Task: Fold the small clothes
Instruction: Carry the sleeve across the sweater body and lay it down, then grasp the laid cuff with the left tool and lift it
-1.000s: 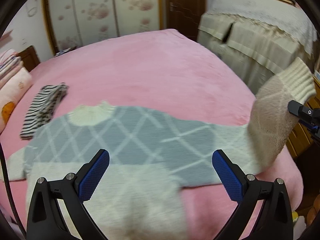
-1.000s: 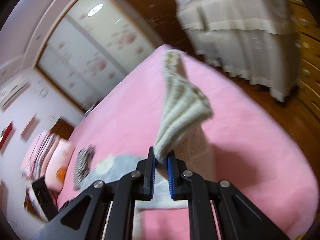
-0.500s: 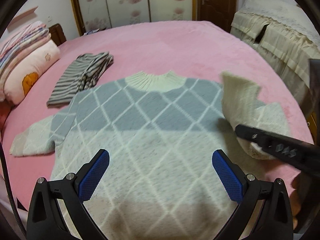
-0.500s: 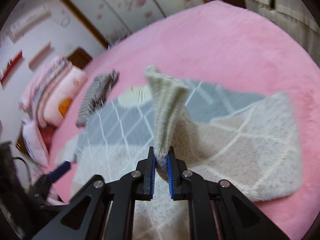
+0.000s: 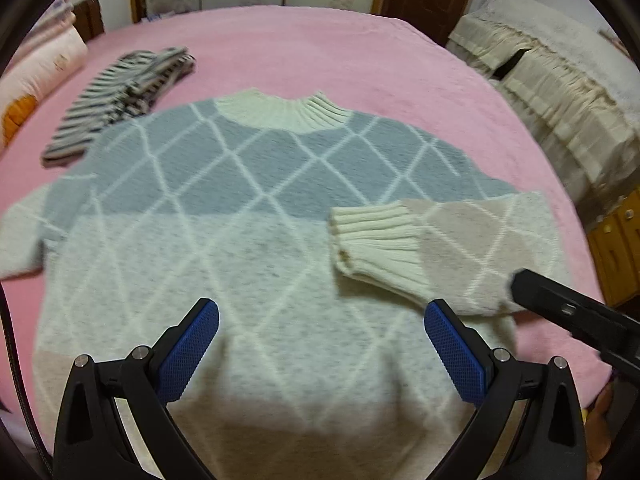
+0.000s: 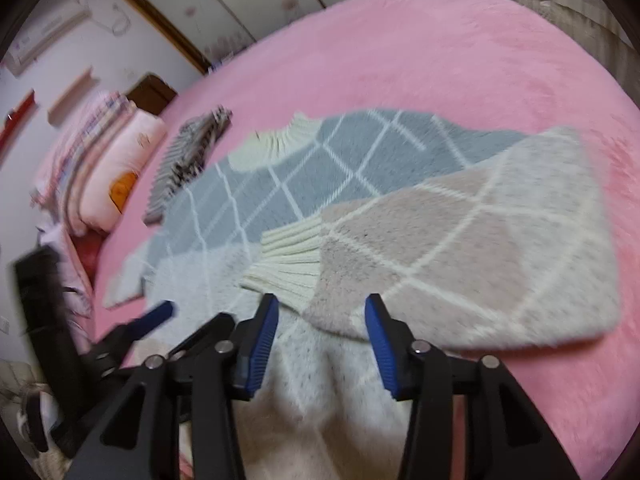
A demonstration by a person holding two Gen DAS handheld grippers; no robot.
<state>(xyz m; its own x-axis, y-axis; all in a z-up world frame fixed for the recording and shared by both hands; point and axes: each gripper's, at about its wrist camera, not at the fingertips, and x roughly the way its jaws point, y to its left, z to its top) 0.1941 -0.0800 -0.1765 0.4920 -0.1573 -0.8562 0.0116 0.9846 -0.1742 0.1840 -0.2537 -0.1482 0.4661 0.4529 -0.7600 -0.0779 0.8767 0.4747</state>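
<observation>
A small knit sweater [image 5: 248, 216], grey on top, cream and beige below with a white diamond pattern, lies flat on the pink bed [image 5: 320, 52]. Its right sleeve [image 5: 452, 248] is folded inward across the body, with the ribbed cuff [image 5: 372, 236] lying on the chest. The sweater also shows in the right wrist view [image 6: 360, 168], as does the folded sleeve [image 6: 460, 240]. My left gripper [image 5: 320, 344] is open and empty above the sweater's lower part. My right gripper [image 6: 320, 332] is open and empty just behind the sleeve, and its body shows in the left wrist view [image 5: 576, 316].
A folded black and white striped garment [image 5: 120, 96] lies on the bed beyond the sweater's left shoulder. Pillows and folded bedding [image 6: 104, 160] are stacked at the left. A cloth-covered piece of furniture [image 5: 560, 92] and a wooden cabinet [image 5: 616, 248] stand to the right of the bed.
My right gripper carried the raised sleeve inward over the body, laid it down and opened, releasing the cuff. My left gripper stayed open and shifted over the sweater's lower half.
</observation>
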